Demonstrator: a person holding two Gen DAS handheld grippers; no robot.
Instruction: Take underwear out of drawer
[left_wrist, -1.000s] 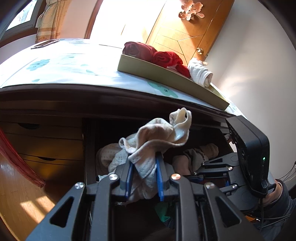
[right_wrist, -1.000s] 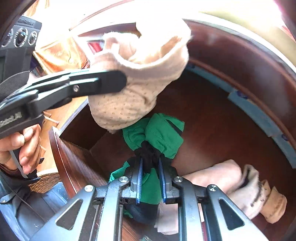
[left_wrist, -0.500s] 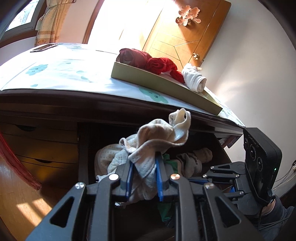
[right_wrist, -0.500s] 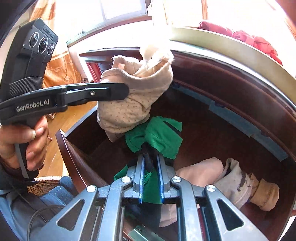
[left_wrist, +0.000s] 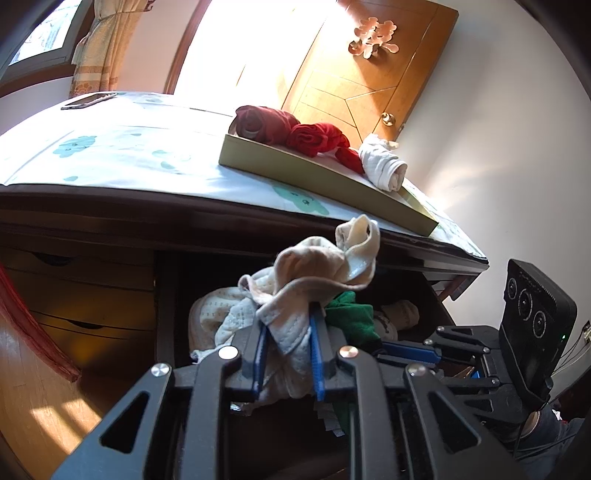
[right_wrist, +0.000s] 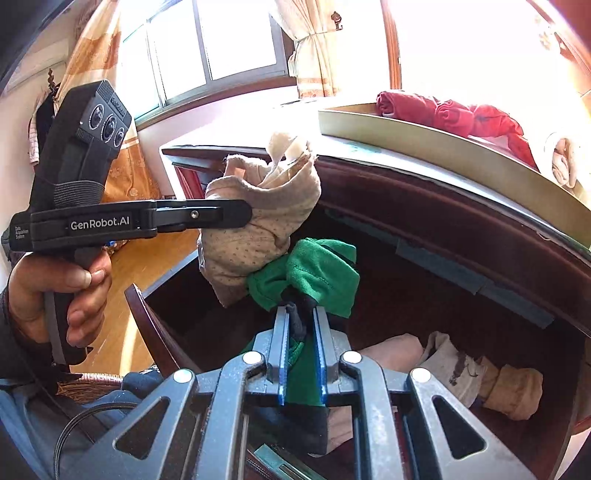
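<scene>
You are clamping beige underwear (left_wrist: 295, 295) in the left hand-held gripper (left_wrist: 288, 363), green underwear (right_wrist: 310, 273) in the right hand-held gripper (right_wrist: 301, 350); keep lifting both clear of the drawer (right_wrist: 461, 295), frame center.

A: This reads as a bedroom in a home. A dark wooden dresser (left_wrist: 110, 221) stands there with a floral cloth (left_wrist: 122, 155) over its top and 1 drawer (right_wrist: 443, 295) pulled open, clothing lying inside.

B: The surroundings agree. A panelled wooden door (left_wrist: 354, 92) carries a paper-cut ornament (left_wrist: 373, 38), and patterned curtains (right_wrist: 314, 48) hang beside a sunlit window (right_wrist: 207, 48). The floor (left_wrist: 33, 387) is polished wood.

A: On the dresser sits a shallow tray (left_wrist: 314, 177) holding rolled garments, 2 or 3 red and 1 white.

B: Clothes also hang on the wall at the far left of the right wrist view (right_wrist: 37, 122). Nothing looks like a shop or a lab.
</scene>
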